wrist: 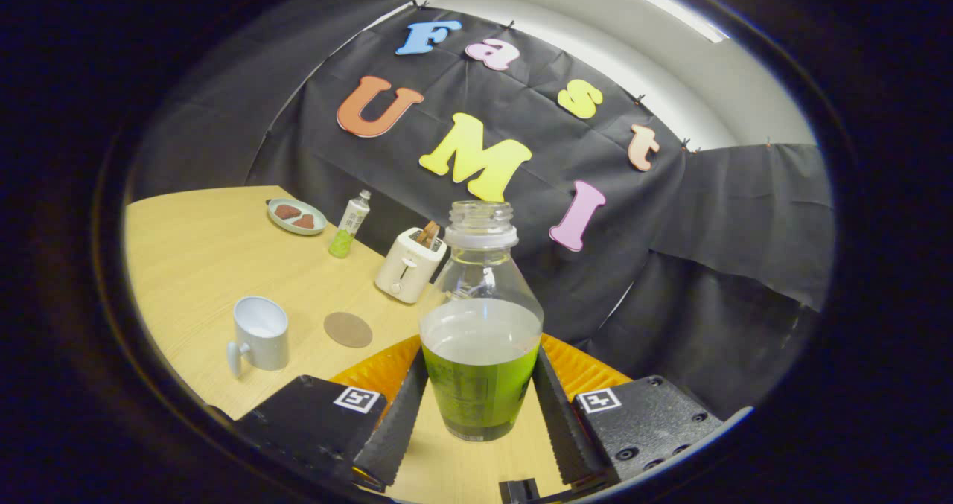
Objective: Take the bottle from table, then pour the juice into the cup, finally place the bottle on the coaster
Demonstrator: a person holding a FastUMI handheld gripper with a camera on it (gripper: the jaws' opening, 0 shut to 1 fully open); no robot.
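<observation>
Between the two fingers of the tool (480,407) stands the bottle (480,325) — clear, uncapped, its lower half full of green juice, the neck and shoulder empty. Both fingers (398,422) press against its sides at the level of the liquid, so the tool is closed on it about as wide as the bottle's body. Whether the bottle's base touches the counter (193,258) or hangs just above it is hard to tell.

Beyond the fingers and to their left, a white cup (259,334) stands upright on the wooden counter with its handle turned toward the tool; its inside looks pale, and I cannot say whether anything is in it. Just beside the cup, toward the bottle, lies a round brown coaster (348,329), flat and bare. Farther back a white toaster (409,264) holds something brown in its slot. Behind that stands a small capped bottle (348,225) with green at its bottom, and near it a plate (296,217) carrying two reddish-brown pieces.

Open counter stretches between the cup and the plate — the counter's far edge runs close behind the toaster, against the black cloth wall (715,266).
</observation>
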